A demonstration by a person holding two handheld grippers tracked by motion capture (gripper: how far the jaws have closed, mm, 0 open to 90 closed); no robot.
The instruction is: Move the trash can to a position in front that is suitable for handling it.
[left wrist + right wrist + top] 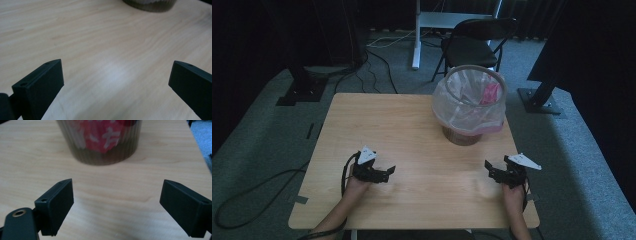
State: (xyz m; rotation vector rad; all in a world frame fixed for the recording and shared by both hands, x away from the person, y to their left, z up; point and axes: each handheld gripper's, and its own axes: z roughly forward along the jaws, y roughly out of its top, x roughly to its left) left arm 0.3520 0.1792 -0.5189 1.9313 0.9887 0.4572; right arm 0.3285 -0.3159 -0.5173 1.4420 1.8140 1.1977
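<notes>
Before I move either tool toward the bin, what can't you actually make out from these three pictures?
- Bin contents: in the high view the cloudy liner blurs a pink shape; what it is cannot be told.
- Bin top: cut off by the upper edge in the right tool view.
- Bin in the left tool view: just a blurred sliver of its base at the top edge.
- Floor beyond the table: too dark to read.

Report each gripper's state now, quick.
Left gripper: open, holding nothing, over bare table.
Right gripper: open, holding nothing, facing the lined bin.
</notes>
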